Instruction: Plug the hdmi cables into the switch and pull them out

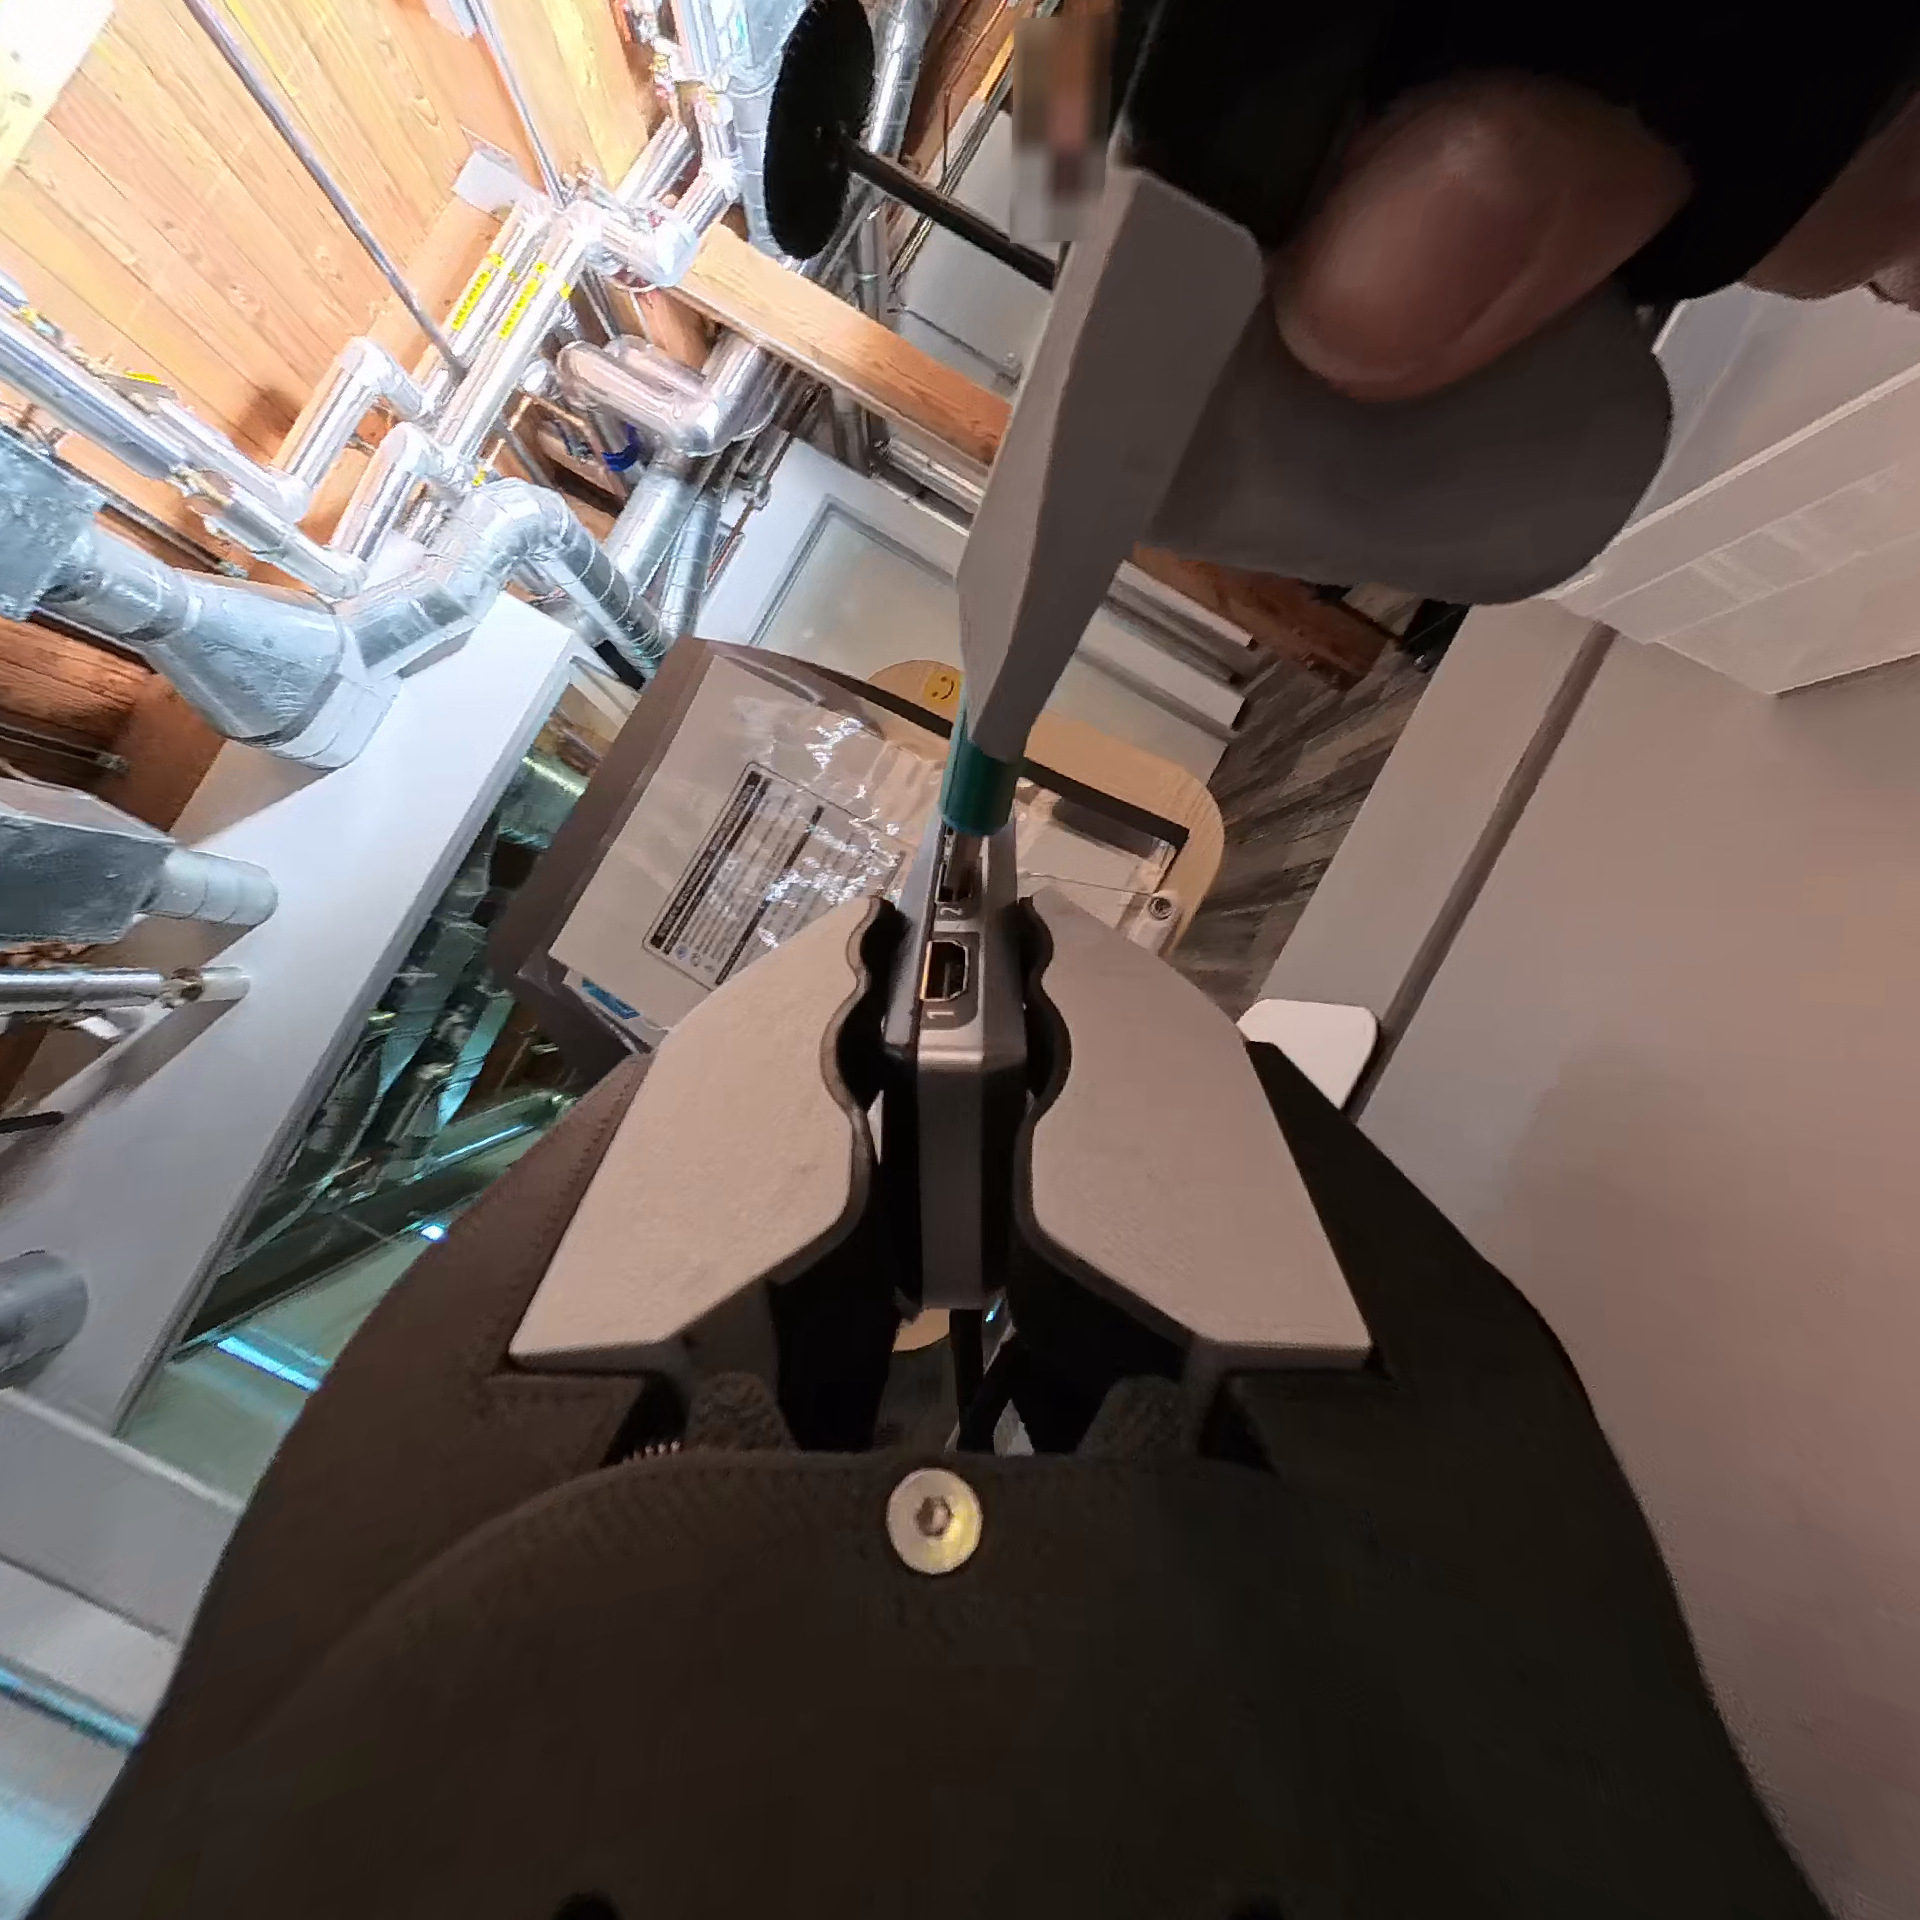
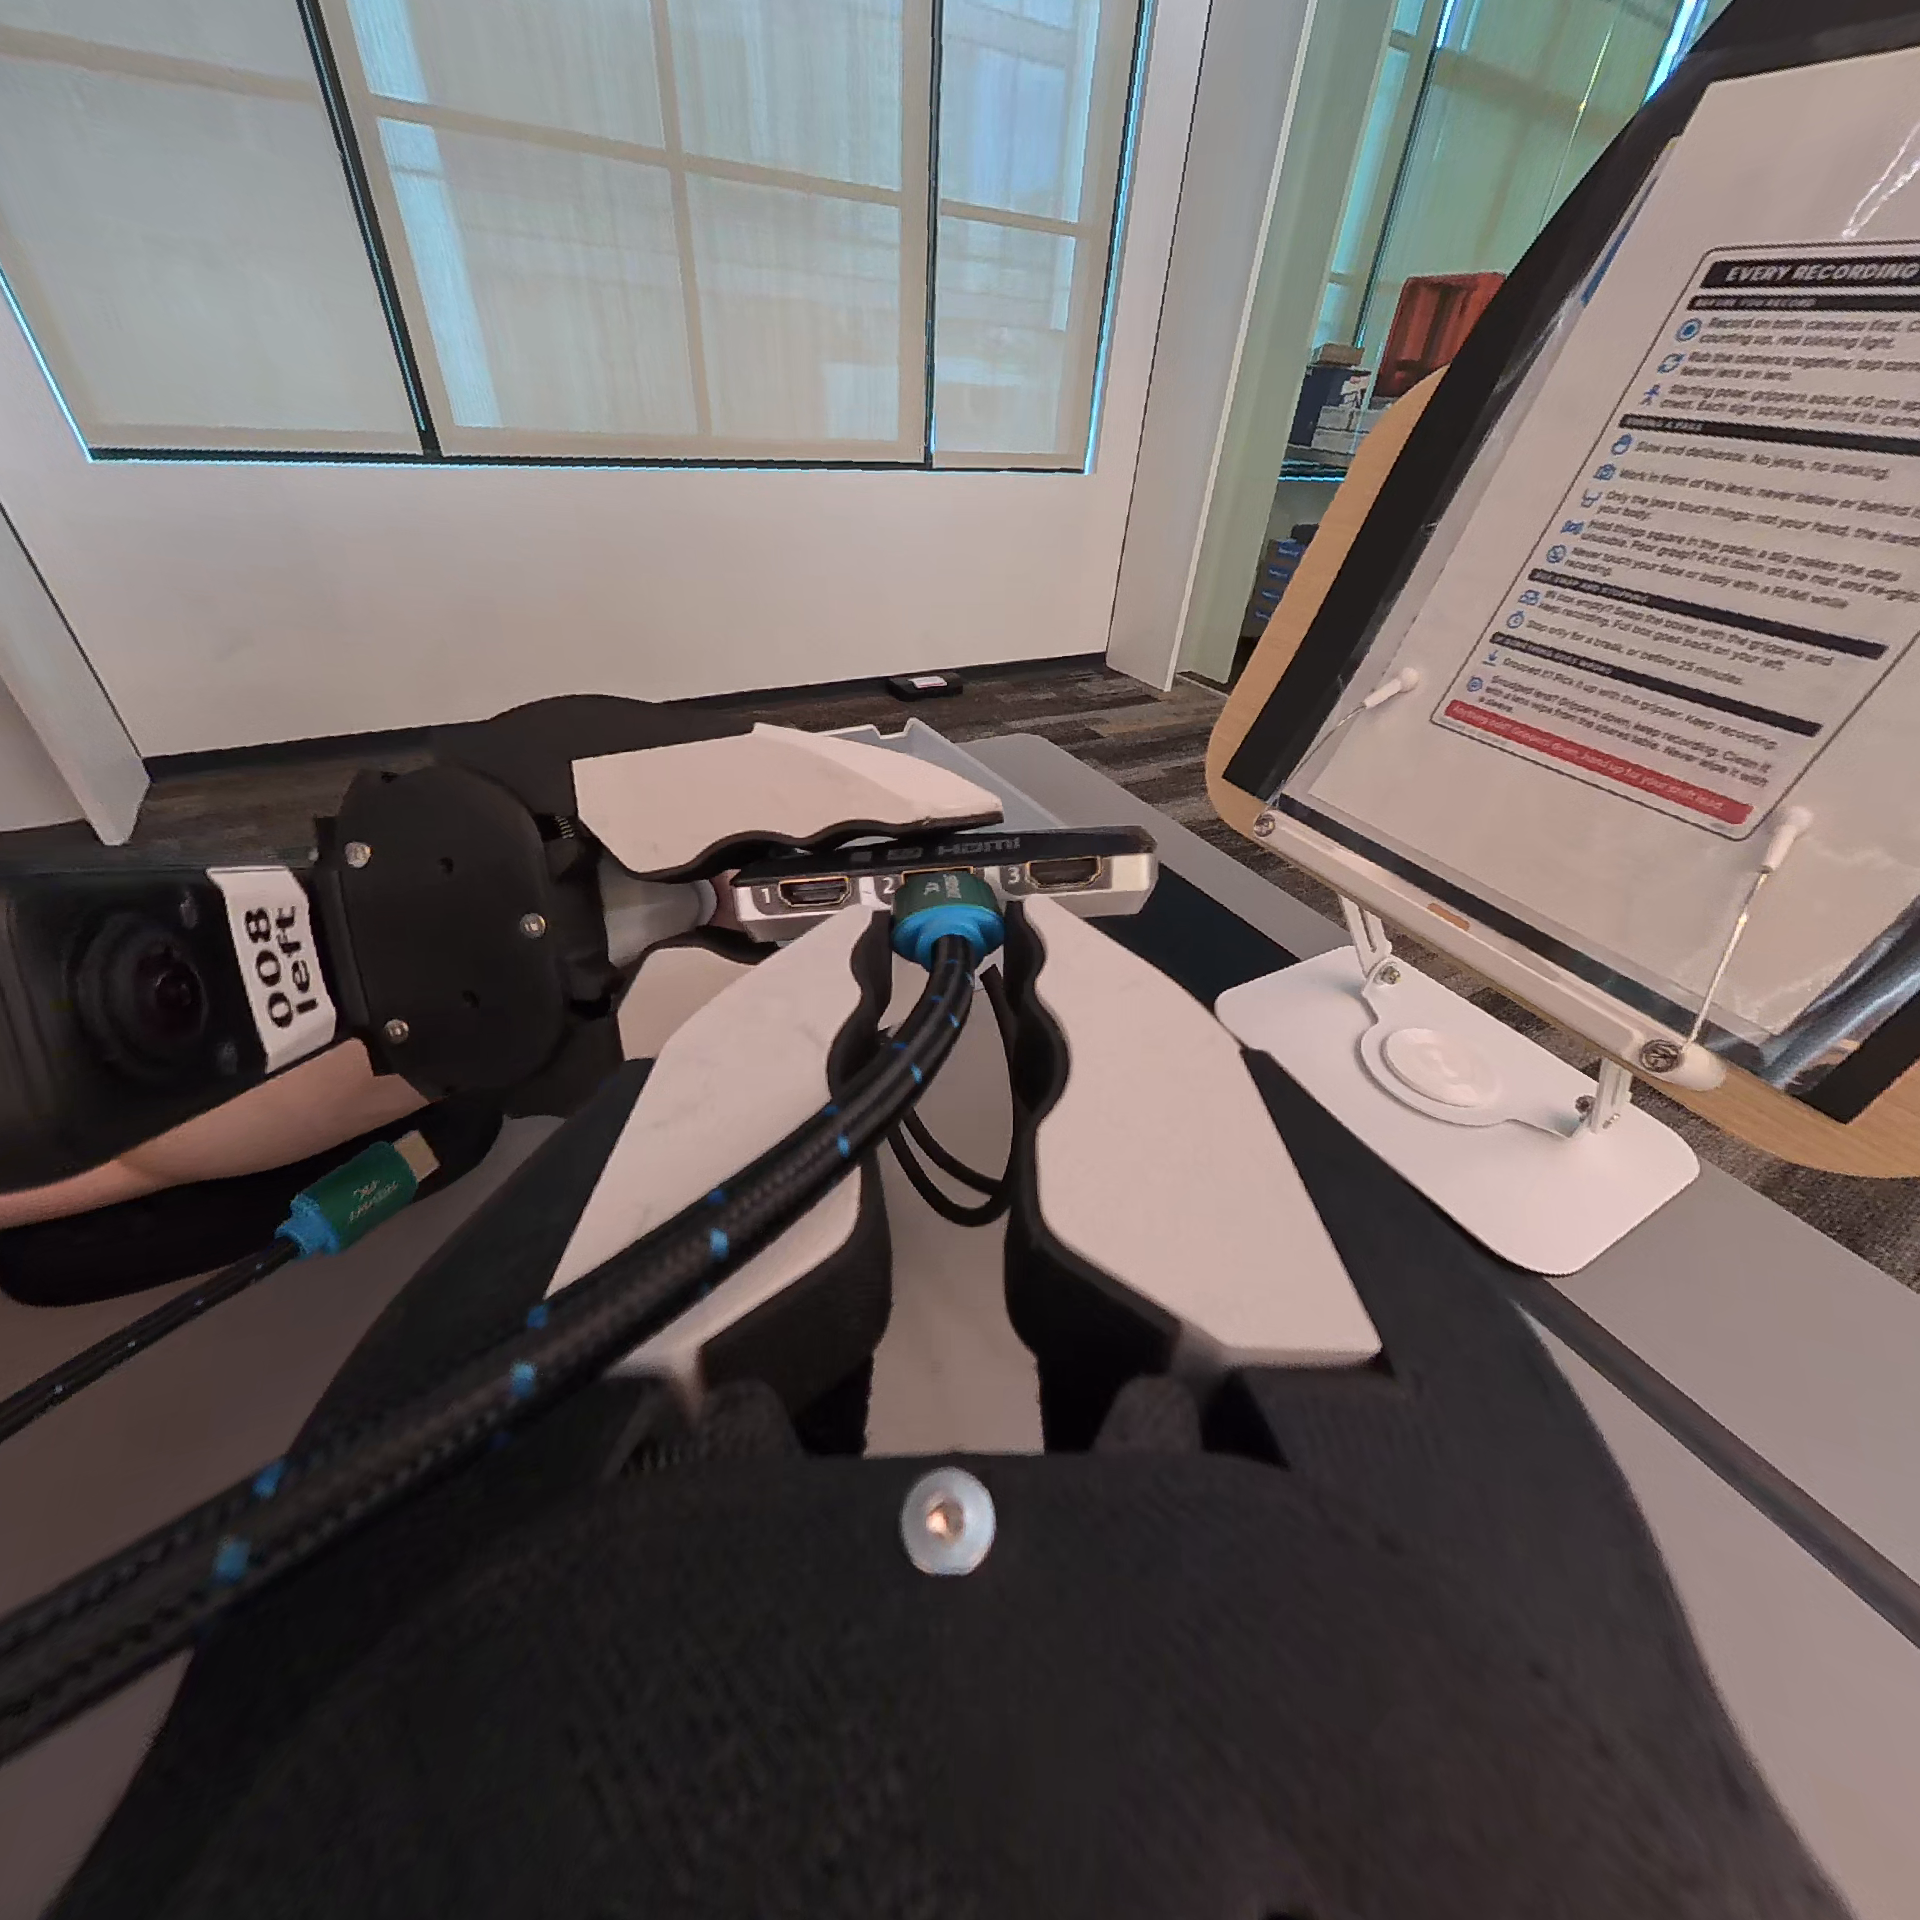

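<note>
Gripping switch (image 2: 945, 878), left tool (image 1: 954, 1003); right tool (image 2: 943, 940) seemingly pinching middle-port plug (image 2: 943, 902).

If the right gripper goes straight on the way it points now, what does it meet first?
The right gripper would probably push the plug it grips deeper into the switch, held by the left gripper.

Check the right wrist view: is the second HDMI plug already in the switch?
No: the second plug lies loose at lower left, apart from the switch, whose two outer ports are empty; only the middle port holds a plug.
</note>
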